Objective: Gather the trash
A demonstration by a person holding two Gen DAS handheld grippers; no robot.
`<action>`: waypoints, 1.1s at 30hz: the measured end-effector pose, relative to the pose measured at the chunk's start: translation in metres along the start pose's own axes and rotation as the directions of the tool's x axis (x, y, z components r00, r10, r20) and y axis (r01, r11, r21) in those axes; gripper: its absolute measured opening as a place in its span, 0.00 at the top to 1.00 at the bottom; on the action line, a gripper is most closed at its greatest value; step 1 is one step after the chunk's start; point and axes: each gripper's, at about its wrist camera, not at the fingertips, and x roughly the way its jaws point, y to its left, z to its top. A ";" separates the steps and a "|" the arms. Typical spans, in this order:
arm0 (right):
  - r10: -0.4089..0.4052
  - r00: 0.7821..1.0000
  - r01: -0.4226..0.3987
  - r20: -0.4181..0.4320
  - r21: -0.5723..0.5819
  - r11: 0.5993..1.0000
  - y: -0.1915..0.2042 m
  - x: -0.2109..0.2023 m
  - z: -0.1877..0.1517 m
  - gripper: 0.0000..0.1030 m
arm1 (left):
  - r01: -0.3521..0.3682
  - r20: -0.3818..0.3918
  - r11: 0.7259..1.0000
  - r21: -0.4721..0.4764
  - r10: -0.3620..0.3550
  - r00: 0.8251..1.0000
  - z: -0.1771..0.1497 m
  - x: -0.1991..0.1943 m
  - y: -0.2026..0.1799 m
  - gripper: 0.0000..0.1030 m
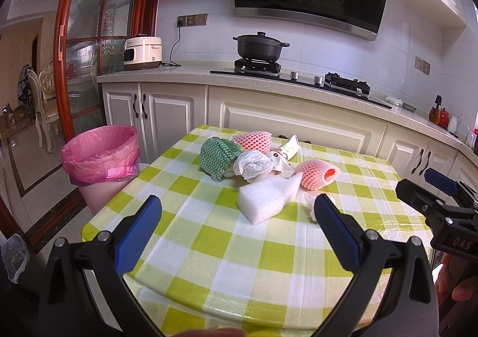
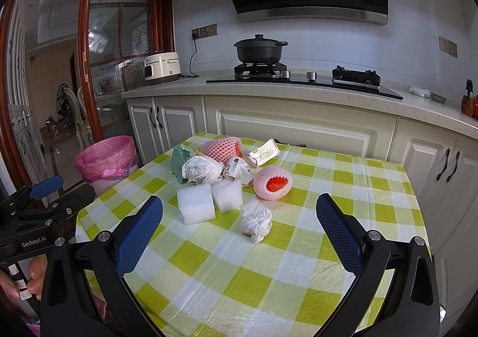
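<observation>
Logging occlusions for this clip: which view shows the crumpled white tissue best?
The right wrist view: the tissue lies whole on the bare tablecloth, between the open fingers. In the left wrist view only an edge of it shows, behind that gripper's right finger.

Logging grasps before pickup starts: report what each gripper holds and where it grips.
Nothing is held. The left gripper and right gripper are both open and empty above the green-checked tablecloth, short of the trash pile.

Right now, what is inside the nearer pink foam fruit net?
The nearer pink foam net shows an orange-red inner layer through its open end; whether any fruit lies deeper inside is hidden.
</observation>
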 end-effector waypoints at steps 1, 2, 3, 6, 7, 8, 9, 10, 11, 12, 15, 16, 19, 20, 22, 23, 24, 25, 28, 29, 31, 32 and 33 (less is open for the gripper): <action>0.000 1.000 0.000 0.000 -0.002 1.000 0.000 0.000 0.000 0.07 | 0.000 0.000 1.000 0.000 0.000 1.000 -0.001 0.000 0.000 0.04; 0.000 1.000 0.000 0.001 -0.001 1.000 0.000 0.000 0.000 0.07 | 0.001 -0.001 1.000 -0.001 -0.001 1.000 0.000 0.000 0.000 0.04; 0.000 1.000 0.000 0.001 -0.002 1.000 -0.001 0.000 0.000 0.07 | 0.001 -0.001 1.000 -0.001 -0.001 1.000 0.000 0.000 0.000 0.04; 0.000 1.000 0.000 -0.001 -0.002 1.000 -0.001 0.001 -0.001 0.07 | 0.001 -0.001 1.000 -0.001 -0.001 1.000 -0.001 0.000 -0.001 0.04; 0.001 1.000 -0.001 0.000 -0.001 1.000 -0.001 0.001 -0.001 0.07 | 0.001 -0.001 1.000 -0.001 -0.001 1.000 -0.001 0.000 -0.001 0.04; 0.001 1.000 -0.001 -0.001 -0.002 1.000 -0.001 0.001 -0.001 0.07 | 0.001 -0.002 1.000 -0.001 -0.001 1.000 -0.001 0.000 0.000 0.04; 0.001 1.000 -0.001 -0.001 -0.003 1.000 0.000 0.001 0.000 0.07 | 0.001 -0.002 1.000 -0.001 -0.001 1.000 -0.001 0.000 0.000 0.04; 0.002 1.000 -0.002 -0.001 -0.004 1.000 0.001 0.001 0.000 0.07 | 0.001 -0.001 1.000 -0.002 -0.001 1.000 -0.002 0.000 0.000 0.04; 0.003 1.000 -0.003 -0.001 -0.003 1.000 0.001 0.000 0.001 0.07 | 0.001 -0.002 1.000 -0.001 -0.001 1.000 -0.001 0.000 -0.001 0.04; 0.004 1.000 -0.004 -0.001 -0.003 1.000 0.002 0.000 0.001 0.07 | 0.001 -0.002 1.000 -0.001 -0.001 1.000 -0.002 0.000 -0.001 0.04; 0.004 1.000 -0.004 -0.001 -0.002 1.000 0.002 0.000 0.001 0.07 | 0.000 -0.005 1.000 -0.004 0.000 1.000 -0.003 0.003 0.001 0.04; 0.004 1.000 -0.004 -0.001 -0.002 1.000 0.003 -0.001 0.001 0.07 | 0.000 -0.005 1.000 -0.005 0.000 1.000 -0.004 0.004 0.002 0.04; 0.007 1.000 -0.007 -0.002 0.000 1.000 0.003 0.004 -0.002 0.07 | -0.001 -0.007 1.000 -0.006 0.001 1.000 -0.004 0.003 0.002 0.04; 0.007 1.000 -0.007 -0.001 0.000 1.000 0.003 0.004 -0.002 0.07 | -0.001 -0.007 1.000 -0.006 0.001 1.000 -0.003 0.003 0.003 0.04; 0.008 1.000 -0.008 -0.003 0.001 1.000 0.003 0.004 -0.002 0.07 | -0.001 -0.009 1.000 -0.007 0.001 1.000 -0.004 0.004 0.002 0.04; 0.008 1.000 -0.008 -0.004 0.001 1.000 0.005 0.005 -0.003 0.07 | -0.001 -0.010 1.000 -0.007 0.001 1.000 -0.003 0.003 0.002 0.04; 0.008 1.000 -0.008 -0.003 0.002 1.000 0.004 0.004 -0.003 0.07 | -0.002 -0.011 1.000 -0.007 0.002 1.000 -0.003 0.003 0.002 0.04; 0.008 1.000 -0.008 -0.003 0.003 1.000 0.003 0.004 -0.002 0.07 | -0.001 -0.010 1.000 -0.007 0.001 1.000 -0.002 0.004 0.003 0.04; 0.008 1.000 -0.008 -0.002 0.003 1.000 0.004 0.005 -0.003 0.07 | 0.000 -0.012 1.000 -0.008 0.000 1.000 -0.002 0.003 0.003 0.04; 0.007 1.000 -0.007 -0.003 0.002 1.000 0.003 0.004 -0.002 0.07 | 0.000 -0.012 1.000 -0.008 0.000 1.000 -0.002 0.003 0.003 0.04; 0.008 1.000 -0.008 -0.004 0.004 1.000 0.003 0.005 -0.003 0.07 | -0.001 -0.013 1.000 -0.009 0.000 1.000 -0.003 0.002 0.003 0.04; 0.008 1.000 -0.008 -0.004 0.005 1.000 0.003 0.005 -0.003 0.07 | 0.000 -0.012 1.000 -0.008 0.000 1.000 -0.002 0.003 0.003 0.04; 0.008 1.000 -0.008 -0.003 0.006 1.000 0.003 0.005 -0.003 0.07 | 0.000 -0.012 1.000 -0.008 0.000 1.000 -0.002 0.003 0.003 0.04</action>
